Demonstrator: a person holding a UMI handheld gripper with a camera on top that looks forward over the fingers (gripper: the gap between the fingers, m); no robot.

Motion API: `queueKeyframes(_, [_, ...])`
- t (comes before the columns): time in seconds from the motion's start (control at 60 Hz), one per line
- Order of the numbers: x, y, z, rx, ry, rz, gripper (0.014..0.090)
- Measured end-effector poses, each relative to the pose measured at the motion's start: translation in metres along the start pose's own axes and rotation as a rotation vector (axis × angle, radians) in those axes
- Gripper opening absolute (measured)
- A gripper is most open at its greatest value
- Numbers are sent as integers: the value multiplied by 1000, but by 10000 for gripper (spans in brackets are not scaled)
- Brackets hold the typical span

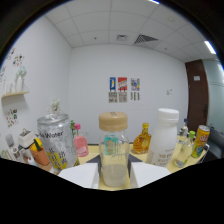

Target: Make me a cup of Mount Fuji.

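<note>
Gripper view: jar between hand-held gripper fingers.

Illumination is even and fairly bright, supplied by ceiling light panels overhead; the white walls return it diffusely, so shadows on the table are faint. Strong fisheye distortion bows the wall and ceiling lines, and a black circular vignette surrounds the scene. The lower part is wholly black. Focus is soft throughout: print on the silver can is barely legible, and the wall posters are unreadable.
</note>
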Motion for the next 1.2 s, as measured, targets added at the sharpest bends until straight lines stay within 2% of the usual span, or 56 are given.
queueKeyframes(0.1, [-2,-1,-2,-6,-13,-13,410])
queueKeyframes(0.367, [-2,-37,-49,100,-46,-23,397])
queueKeyframes(0.517, [-7,-14,-90,107,-92,-28,396])
queueKeyframes(0.667, [-6,76,-105,-13,-96,-10,394])
queueKeyframes(0.917, [-2,229,-107,-199,-53,87,396])
queueKeyframes(1.033, [2,276,-102,-245,-39,131,395])
queueKeyframes(1.2, [-1,308,-95,-267,-56,164,394])
